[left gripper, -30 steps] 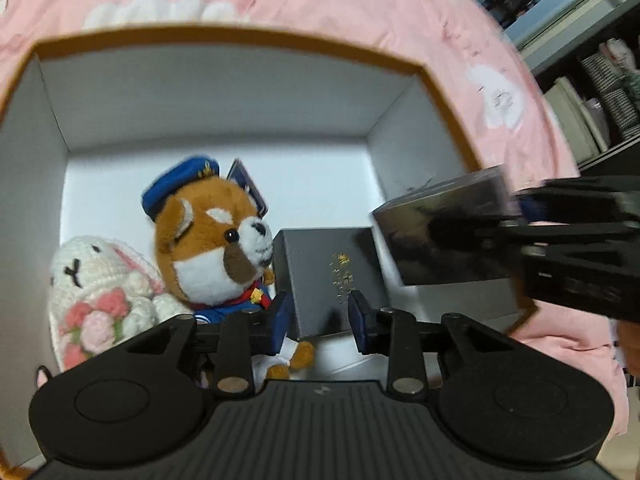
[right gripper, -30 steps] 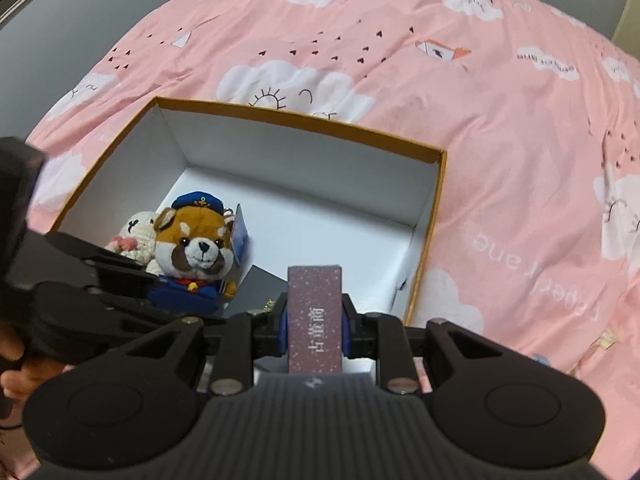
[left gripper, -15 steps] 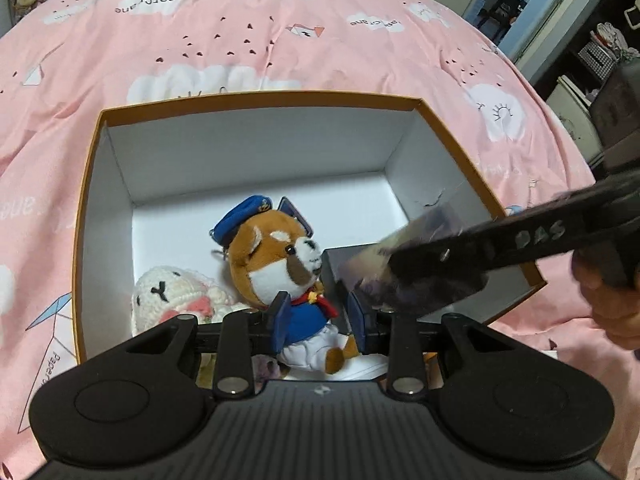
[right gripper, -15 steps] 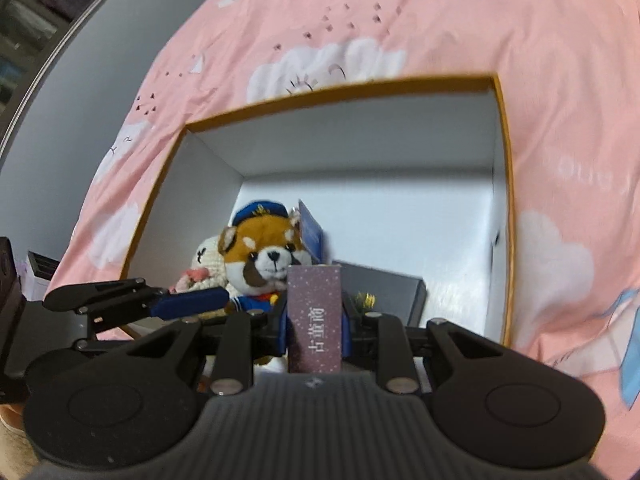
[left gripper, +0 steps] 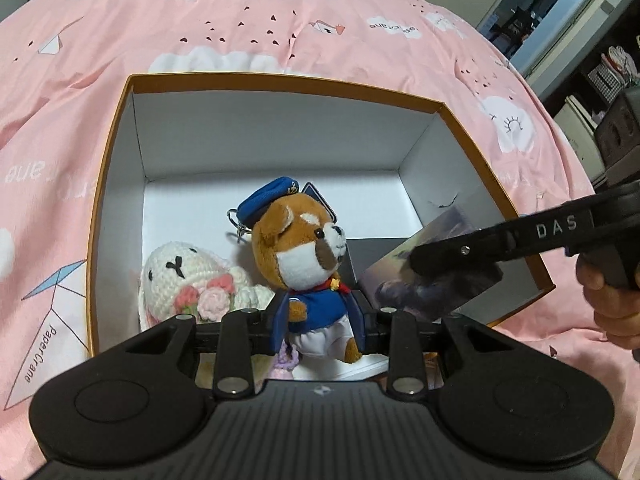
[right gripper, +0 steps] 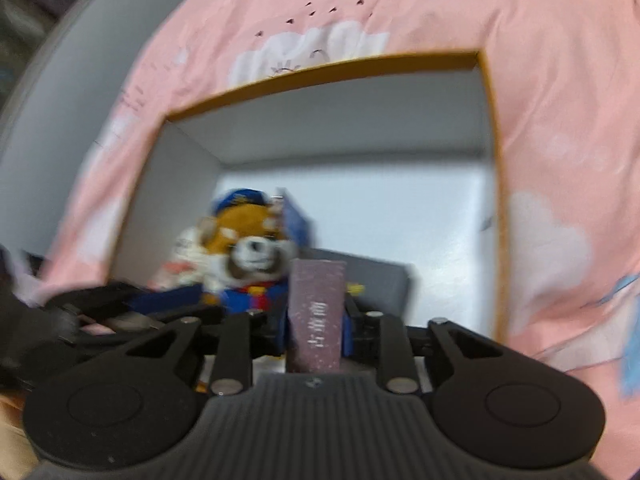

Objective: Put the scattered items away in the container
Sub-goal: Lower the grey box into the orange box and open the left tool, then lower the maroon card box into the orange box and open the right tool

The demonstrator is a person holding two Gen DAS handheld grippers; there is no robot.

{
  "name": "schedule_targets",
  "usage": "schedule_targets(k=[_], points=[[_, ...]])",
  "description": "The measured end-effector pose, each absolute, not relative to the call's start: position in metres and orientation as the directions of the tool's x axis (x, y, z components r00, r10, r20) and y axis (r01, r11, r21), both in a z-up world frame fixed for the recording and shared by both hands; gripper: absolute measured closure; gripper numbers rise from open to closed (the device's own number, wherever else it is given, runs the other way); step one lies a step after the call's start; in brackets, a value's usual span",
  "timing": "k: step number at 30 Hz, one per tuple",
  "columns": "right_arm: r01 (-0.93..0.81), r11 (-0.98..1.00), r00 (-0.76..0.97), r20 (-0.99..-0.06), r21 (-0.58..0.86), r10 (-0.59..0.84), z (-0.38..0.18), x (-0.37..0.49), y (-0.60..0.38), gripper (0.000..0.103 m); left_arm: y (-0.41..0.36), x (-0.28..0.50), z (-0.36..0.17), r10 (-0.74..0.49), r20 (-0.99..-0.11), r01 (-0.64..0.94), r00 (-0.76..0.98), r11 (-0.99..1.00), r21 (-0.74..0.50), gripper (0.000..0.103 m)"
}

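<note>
A purple packet (right gripper: pixel 317 316) is pinched by the right gripper (right gripper: pixel 316 320) above the orange-rimmed box (left gripper: pixel 280 80). Inside the box, its near-left part is filled by a plush dog (left gripper: pixel 304 256), a crocheted bunny (left gripper: pixel 188 280) and a dark case (right gripper: pixel 380 284); the far half is left open. The left gripper (left gripper: pixel 319 324) is held empty, fingers spread.

Soft, even indoor light fills the left wrist view, sharp throughout; the plush dog (left gripper: pixel 304 248) ahead of the tool is crisp, with only faint shadow along the box (left gripper: pixel 120 168) walls; fisheye bending curves the pink bedspread (left gripper: pixel 240 20) at the edges; the right wrist view is smeared by motion blur; the purple packet (right gripper: pixel 317 316) between its fingers reads soft, and the corners go dim.
</note>
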State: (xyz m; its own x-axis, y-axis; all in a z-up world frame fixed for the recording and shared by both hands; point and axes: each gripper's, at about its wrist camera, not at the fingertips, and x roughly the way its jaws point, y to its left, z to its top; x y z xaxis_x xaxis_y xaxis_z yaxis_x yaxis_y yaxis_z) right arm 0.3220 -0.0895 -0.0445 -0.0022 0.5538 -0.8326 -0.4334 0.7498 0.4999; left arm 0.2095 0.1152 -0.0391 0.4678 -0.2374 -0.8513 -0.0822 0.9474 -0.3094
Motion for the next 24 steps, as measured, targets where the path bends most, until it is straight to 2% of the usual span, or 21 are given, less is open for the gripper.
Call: schedule_targets(k=[5, 8, 14, 18, 24], points=[[-0.407, 0.746, 0.009, -0.814, 0.528, 0.581, -0.053, 0.32, -0.087, 0.075, 0.114, 0.206, -0.041, -0.236, -0.853, -0.085, 0.466, 0.947, -0.309, 0.067], [-0.49, 0.778, 0.081, -0.868, 0.393, 0.49, -0.044, 0.312, -0.08, 0.059, 0.113, 0.205, -0.041, -0.237, -0.851, -0.088, 0.469, 0.946, -0.311, 0.067], [-0.587, 0.767, 0.131, -0.905, 0.259, 0.405, -0.036, 0.297, -0.07, 0.055, 0.112, 0.202, -0.039, -0.233, -0.847, -0.089, 0.478, 0.946, -0.311, 0.067], [-0.632, 0.75, 0.141, -0.922, 0.196, 0.36, -0.038, 0.289, -0.063, 0.046, 0.111, 0.2, -0.036, -0.197, -0.854, -0.096, 0.481, 0.957, -0.275, 0.067], [-0.636, 0.747, 0.114, -0.934, 0.194, 0.339, -0.046, 0.285, -0.058, 0.041, 0.111, 0.195, -0.031, -0.178, -0.851, -0.103, 0.494, 0.96, -0.261, 0.067]])
